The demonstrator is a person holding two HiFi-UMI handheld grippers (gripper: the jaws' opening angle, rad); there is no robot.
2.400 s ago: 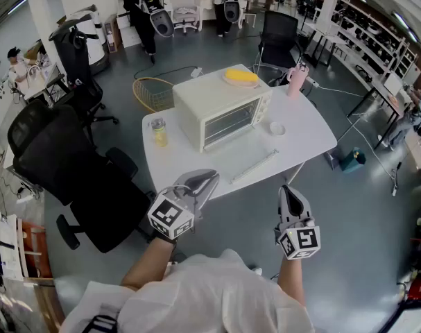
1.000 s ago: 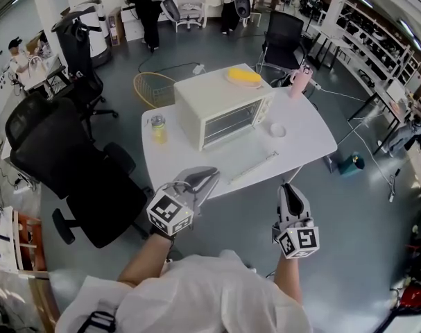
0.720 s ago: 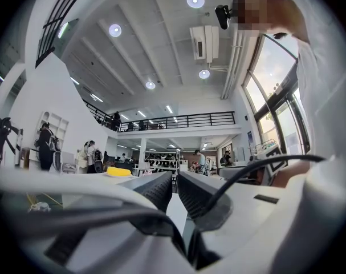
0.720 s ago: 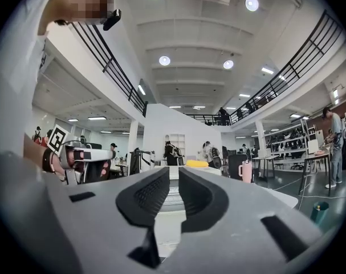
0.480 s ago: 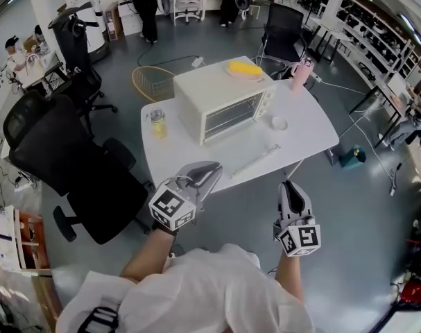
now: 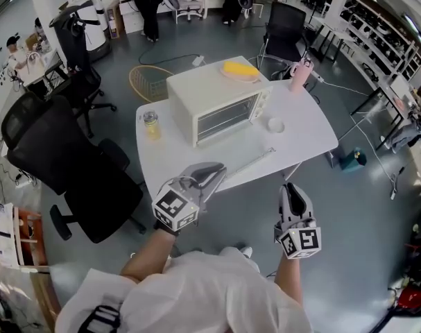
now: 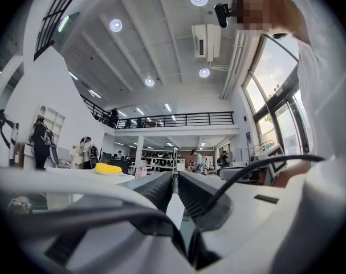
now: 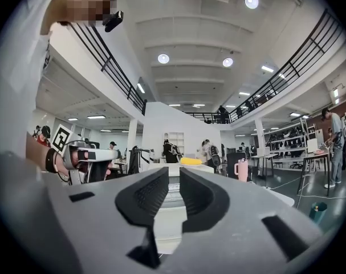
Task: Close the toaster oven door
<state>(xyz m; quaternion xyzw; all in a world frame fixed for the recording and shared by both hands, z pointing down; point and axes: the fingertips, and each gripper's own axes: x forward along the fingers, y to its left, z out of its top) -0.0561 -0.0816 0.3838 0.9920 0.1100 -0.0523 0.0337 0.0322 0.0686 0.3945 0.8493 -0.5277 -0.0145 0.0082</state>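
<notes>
The cream toaster oven (image 6: pixel 210 103) stands in the middle of the white table (image 6: pixel 304 141), a yellow thing (image 6: pixel 239 69) on its roof; its glass door (image 6: pixel 246 159) lies folded down flat toward the person; the left gripper (image 6: pixel 214 171), at the near edge, has its jaws together and empty; the right gripper (image 6: pixel 294 189) is opening, nothing between its jaws.

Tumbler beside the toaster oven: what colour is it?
The tumbler is pink; head view shows it best.

Left claw (image 6: pixel 216 171) shut; right claw (image 6: pixel 293 189) opening, nothing between jaws; both pointing forward.
</notes>
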